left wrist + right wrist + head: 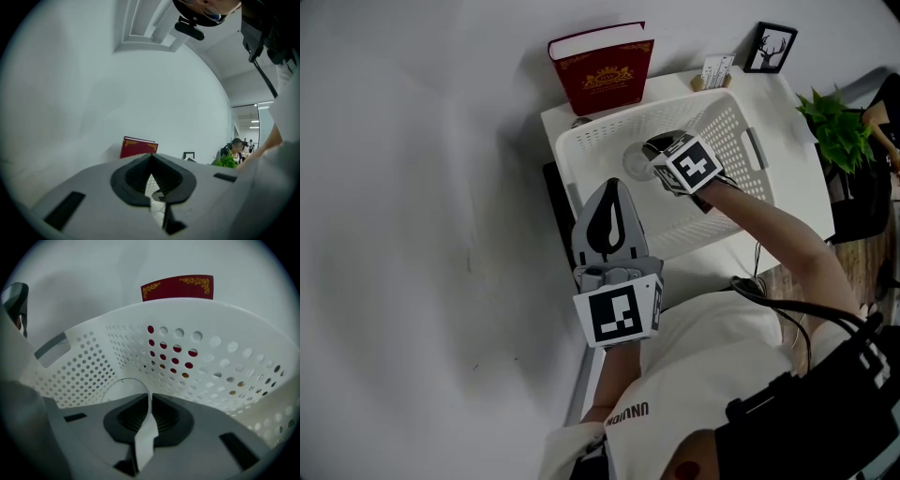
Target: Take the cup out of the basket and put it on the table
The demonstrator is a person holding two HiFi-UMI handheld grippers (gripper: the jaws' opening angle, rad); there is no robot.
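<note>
R gripper (150, 398) clamped on rim of clear cup (117, 389) inside white basket (225, 357), frame centre. L gripper (612, 190) closed, empty, lower left.

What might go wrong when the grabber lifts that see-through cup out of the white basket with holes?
1. The right gripper pinches only the thin wall of the clear plastic cup, so the cup may slip out or tip.
2. The white perforated plastic basket has tall walls. The cup could bump one and drag the basket along, because the shut left gripper isn't holding it.
</note>
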